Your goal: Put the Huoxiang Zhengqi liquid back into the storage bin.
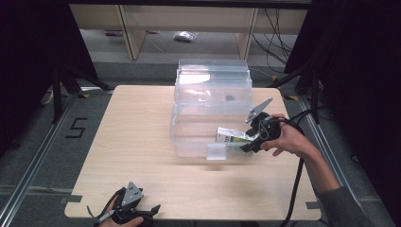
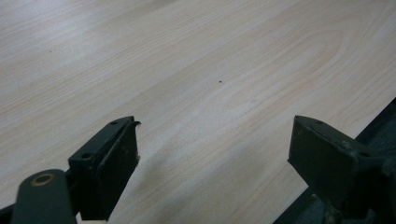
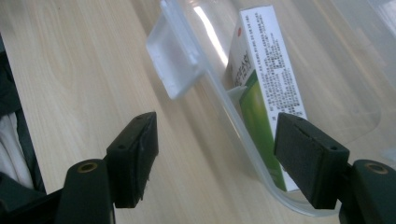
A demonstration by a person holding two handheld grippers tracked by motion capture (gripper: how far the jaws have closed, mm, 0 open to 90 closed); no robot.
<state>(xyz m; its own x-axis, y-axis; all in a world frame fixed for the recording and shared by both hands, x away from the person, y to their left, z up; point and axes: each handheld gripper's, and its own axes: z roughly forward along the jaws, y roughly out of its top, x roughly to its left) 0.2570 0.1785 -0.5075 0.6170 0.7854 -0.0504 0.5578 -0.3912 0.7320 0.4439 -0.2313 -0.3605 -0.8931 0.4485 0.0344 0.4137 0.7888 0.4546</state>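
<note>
Clear plastic container (image 1: pixel 198 135) is holding a green-and-white carton (image 3: pixel 261 88) leaning against its near wall; the right gripper (image 3: pixel 217 149), fingers wide and gripping nothing, is straddling that wall, seemingly having released it. The left gripper (image 2: pixel 215 163) is idling wide-fingered on the surface (image 1: pixel 132 156).

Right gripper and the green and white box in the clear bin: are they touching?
Apart. In the right gripper view the right gripper stands with jaws open, and the box sits inside the clear bin, whose wall runs between the pads with bare space on both sides.

Pale wooden table (image 1: pixel 142 142), clear plastic container (image 1: pixel 198 137) on it, perhaps another stacked behind
</note>
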